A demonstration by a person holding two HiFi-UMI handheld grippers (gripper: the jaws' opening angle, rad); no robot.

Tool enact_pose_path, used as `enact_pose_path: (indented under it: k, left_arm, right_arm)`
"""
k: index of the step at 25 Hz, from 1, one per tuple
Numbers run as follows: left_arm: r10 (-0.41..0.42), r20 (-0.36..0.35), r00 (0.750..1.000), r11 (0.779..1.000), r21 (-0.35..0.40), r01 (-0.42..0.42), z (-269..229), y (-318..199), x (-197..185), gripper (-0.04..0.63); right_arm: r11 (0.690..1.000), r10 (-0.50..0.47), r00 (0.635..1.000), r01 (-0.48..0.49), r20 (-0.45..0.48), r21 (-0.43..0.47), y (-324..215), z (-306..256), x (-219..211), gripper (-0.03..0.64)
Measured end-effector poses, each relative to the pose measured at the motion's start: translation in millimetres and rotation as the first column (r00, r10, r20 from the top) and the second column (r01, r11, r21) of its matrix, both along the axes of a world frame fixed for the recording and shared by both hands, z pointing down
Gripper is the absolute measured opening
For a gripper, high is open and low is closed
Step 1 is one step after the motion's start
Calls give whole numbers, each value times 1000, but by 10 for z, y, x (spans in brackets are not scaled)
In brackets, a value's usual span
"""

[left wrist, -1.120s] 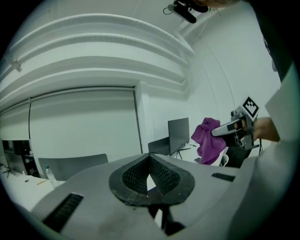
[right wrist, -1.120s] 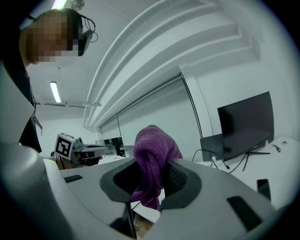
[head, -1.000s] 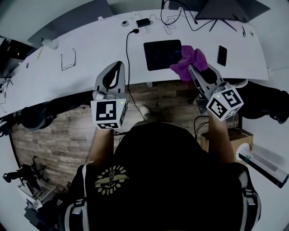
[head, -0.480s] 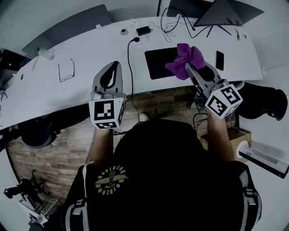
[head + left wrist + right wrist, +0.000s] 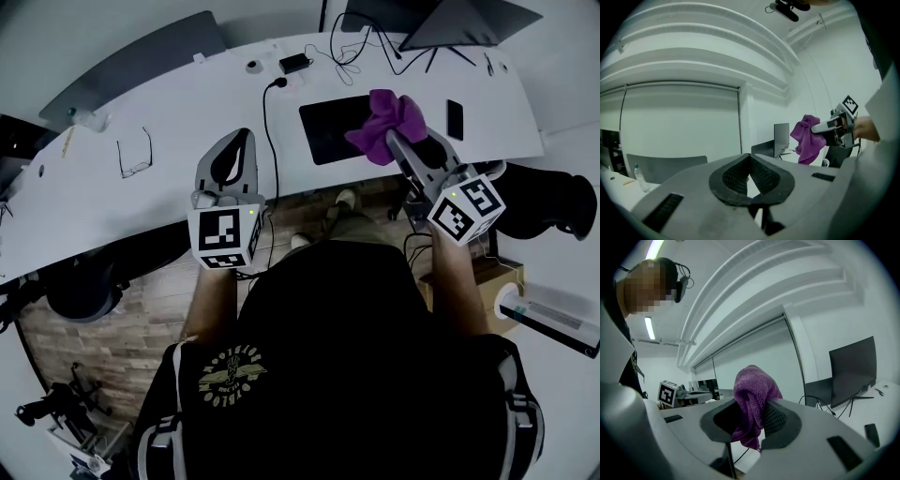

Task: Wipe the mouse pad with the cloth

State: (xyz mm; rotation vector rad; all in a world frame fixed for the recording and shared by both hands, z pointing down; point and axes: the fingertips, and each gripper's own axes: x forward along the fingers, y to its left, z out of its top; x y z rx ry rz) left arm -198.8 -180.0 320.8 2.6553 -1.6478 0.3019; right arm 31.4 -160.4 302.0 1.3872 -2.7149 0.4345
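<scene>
A black mouse pad (image 5: pixel 330 127) lies flat on the white desk (image 5: pixel 187 122), right of centre. My right gripper (image 5: pixel 392 139) is shut on a purple cloth (image 5: pixel 384 122), which hangs bunched over the pad's right edge, lifted off the desk. In the right gripper view the cloth (image 5: pixel 751 401) is pinched between the jaws and stands up above them. My left gripper (image 5: pixel 230 155) is held over the desk's near edge, left of the pad, its jaws shut with nothing between them. The left gripper view points up and sideways, showing the cloth (image 5: pixel 807 138) in the other gripper.
A phone (image 5: pixel 455 119) lies right of the pad. Glasses (image 5: pixel 134 155) rest on the desk's left part. Cables (image 5: pixel 267 103), a charger (image 5: pixel 294 63) and a monitor stand (image 5: pixel 450 28) crowd the far side. A black chair (image 5: pixel 553 202) stands at the right.
My right gripper with the cloth has risen a little and shifted over the pad's right edge. The left gripper has barely moved. The person's foot has come into sight under the desk.
</scene>
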Motion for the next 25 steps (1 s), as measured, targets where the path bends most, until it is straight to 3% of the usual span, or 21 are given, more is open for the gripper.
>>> enact_pose_path:
  k: [12,25]
  left_arm:
    - [-50,22,999,998,-33,51,158,-116,-90,2]
    - [-105,37,994,990,-93,108,460,-746,-27,2]
  right_arm:
    - [996,-76,997,78,30,-46,-318,331,-173,109]
    - [967,-190,981,194,38,-166,-1123,1080,-401,109]
